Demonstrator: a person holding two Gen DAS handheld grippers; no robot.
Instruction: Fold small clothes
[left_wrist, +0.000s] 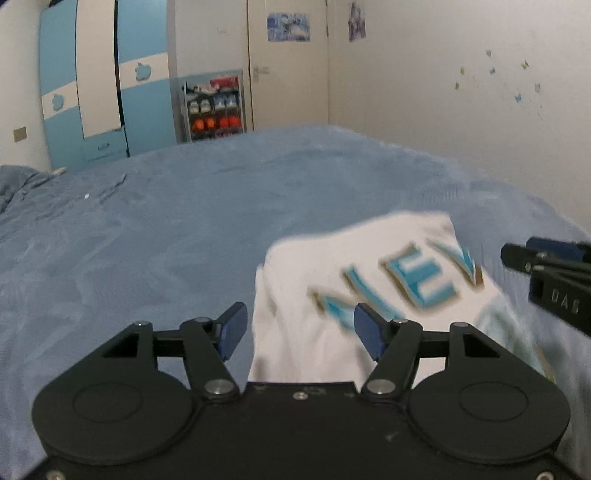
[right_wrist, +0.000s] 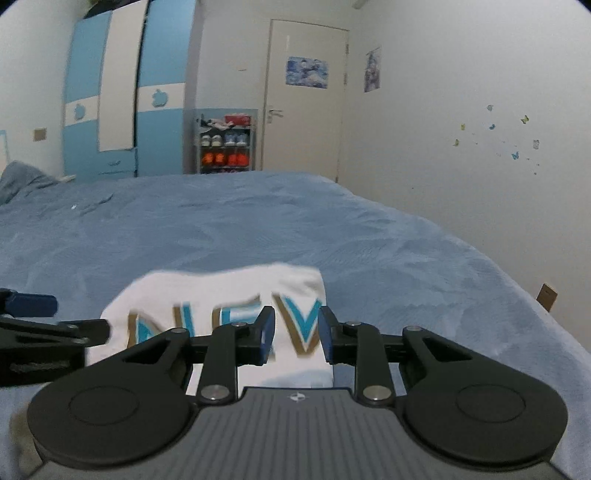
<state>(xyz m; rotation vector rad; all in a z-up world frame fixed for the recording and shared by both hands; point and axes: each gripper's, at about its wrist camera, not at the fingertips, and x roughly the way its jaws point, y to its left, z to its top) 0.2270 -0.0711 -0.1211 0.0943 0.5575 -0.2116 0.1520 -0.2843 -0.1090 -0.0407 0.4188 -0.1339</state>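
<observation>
On a blue bed (left_wrist: 166, 229), we hold our left gripper (left_wrist: 300, 330) wide open and empty at the left edge of a folded white shirt (left_wrist: 369, 266), its lettering blurred. The shirt (right_wrist: 229, 291) lies on the bed's near part, between our two tools. Our right gripper (right_wrist: 295, 334) hangs at the shirt's right edge, its blue pads (right_wrist: 266, 332) parted, gripping nothing. Beyond the shirt, past the bed's far edge, stand a wardrobe (right_wrist: 107, 107), a shoe rack (right_wrist: 226, 146) and a door (right_wrist: 306, 99).
</observation>
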